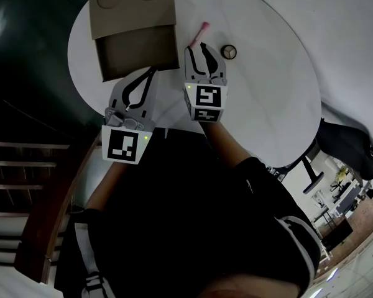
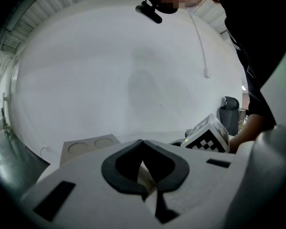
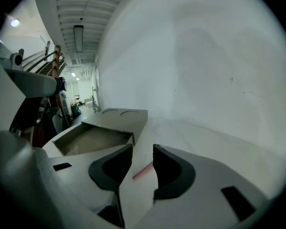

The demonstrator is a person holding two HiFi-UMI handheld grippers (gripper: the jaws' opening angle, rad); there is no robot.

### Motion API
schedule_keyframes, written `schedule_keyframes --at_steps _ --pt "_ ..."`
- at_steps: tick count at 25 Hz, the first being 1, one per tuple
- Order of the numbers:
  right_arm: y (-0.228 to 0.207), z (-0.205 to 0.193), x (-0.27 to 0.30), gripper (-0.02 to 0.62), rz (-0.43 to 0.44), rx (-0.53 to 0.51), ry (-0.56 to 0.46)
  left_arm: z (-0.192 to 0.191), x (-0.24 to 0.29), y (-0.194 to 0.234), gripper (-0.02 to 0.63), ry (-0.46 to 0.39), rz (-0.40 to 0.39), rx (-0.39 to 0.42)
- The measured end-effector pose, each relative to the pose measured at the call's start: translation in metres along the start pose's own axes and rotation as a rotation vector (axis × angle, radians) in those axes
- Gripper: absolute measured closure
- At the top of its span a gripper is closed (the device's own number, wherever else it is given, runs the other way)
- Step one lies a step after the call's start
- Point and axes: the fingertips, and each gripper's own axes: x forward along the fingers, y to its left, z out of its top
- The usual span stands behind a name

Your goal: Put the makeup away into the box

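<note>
A pink makeup tube (image 1: pixel 200 33) lies on the round white table (image 1: pixel 267 73), just right of the open cardboard box (image 1: pixel 137 54). A small round compact (image 1: pixel 229 51) sits to the tube's right. My right gripper (image 1: pixel 198 49) hovers just short of the tube, open and holding nothing. In the right gripper view the tube (image 3: pixel 143 171) shows through the gap of the right gripper (image 3: pixel 142 159), with the box (image 3: pixel 93 138) to the left. My left gripper (image 1: pixel 151 73) is shut and holds nothing, at the box's near right corner. The left gripper (image 2: pixel 142 142) faces the box lid (image 2: pixel 88 148).
The box's flipped-back lid (image 1: pixel 132 2) has two round recesses. The table's near edge runs just behind both grippers. A dark chair (image 1: pixel 348 144) stands to the right of the table, and wooden steps (image 1: pixel 25 166) lie at the left. A dark bin (image 2: pixel 230 113) stands by the wall.
</note>
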Motion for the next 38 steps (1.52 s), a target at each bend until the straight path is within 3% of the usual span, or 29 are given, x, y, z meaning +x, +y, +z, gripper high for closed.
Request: schedule_keyframes --at_steps 16,21,28,38 --pt "-0.021 -0.05 0.044 0.446 -0.027 0.015 0.208 -0.012 0.034 -0.002 0.598 0.057 0.005 -0.042" --pt "-0.025 -0.052 0.044 0.529 -0.038 0.005 0.207 -0.015 0.033 0.0 0.598 0.062 0.007 -0.048" --pt "-0.033 -0.049 0.039 0.534 -0.055 0.072 0.198 -0.012 0.024 -0.004 0.598 0.049 -0.003 -0.04" --pt "-0.027 -0.012 -0.001 0.534 -0.088 0.098 0.087 -0.006 0.002 -0.01 0.598 0.005 -0.007 -0.025"
